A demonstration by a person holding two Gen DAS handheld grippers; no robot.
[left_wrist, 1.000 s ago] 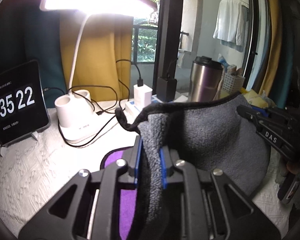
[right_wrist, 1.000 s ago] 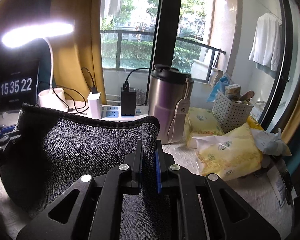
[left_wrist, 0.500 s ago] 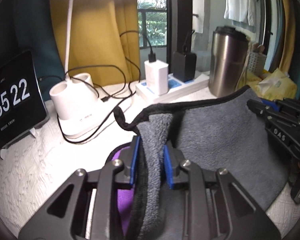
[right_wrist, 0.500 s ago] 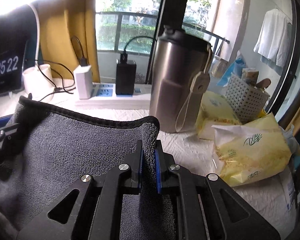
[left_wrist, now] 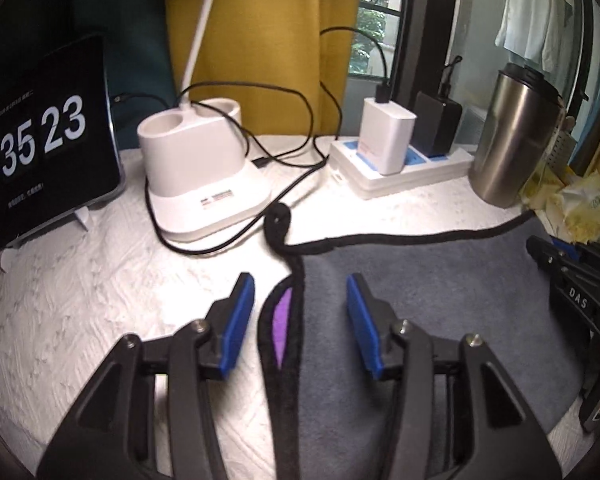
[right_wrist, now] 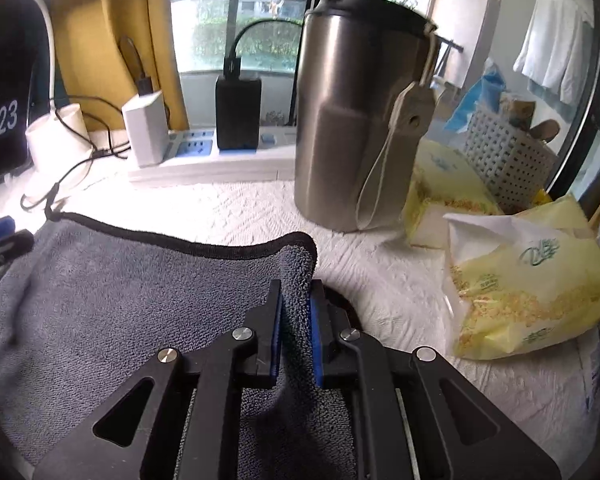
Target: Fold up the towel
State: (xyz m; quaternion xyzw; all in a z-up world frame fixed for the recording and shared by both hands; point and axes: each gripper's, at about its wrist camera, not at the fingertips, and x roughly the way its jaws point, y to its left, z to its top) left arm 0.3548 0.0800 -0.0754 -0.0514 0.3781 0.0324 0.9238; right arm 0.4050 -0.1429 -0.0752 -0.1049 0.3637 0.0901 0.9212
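Note:
A grey towel [left_wrist: 420, 312] with black trim lies folded on the white table, a purple layer [left_wrist: 281, 320] showing under its left edge. My left gripper [left_wrist: 300, 300] is open above that left edge, holding nothing. In the right wrist view the towel [right_wrist: 120, 288] spreads to the left, and my right gripper [right_wrist: 295, 320] is shut on its right corner, low over the table. The right gripper also shows at the right edge of the left wrist view [left_wrist: 572, 280].
A clock display [left_wrist: 40, 140], a white lamp base [left_wrist: 204, 168] with black cables, and a power strip with chargers [left_wrist: 396, 160] stand behind. A steel tumbler [right_wrist: 360, 120], yellow tissue packs [right_wrist: 532, 280] and a white basket [right_wrist: 504, 156] stand at the right.
Both grippers came down and forward, laying the towel flat. My left gripper has opened and let go of its corner. The right gripper stays shut on its corner.

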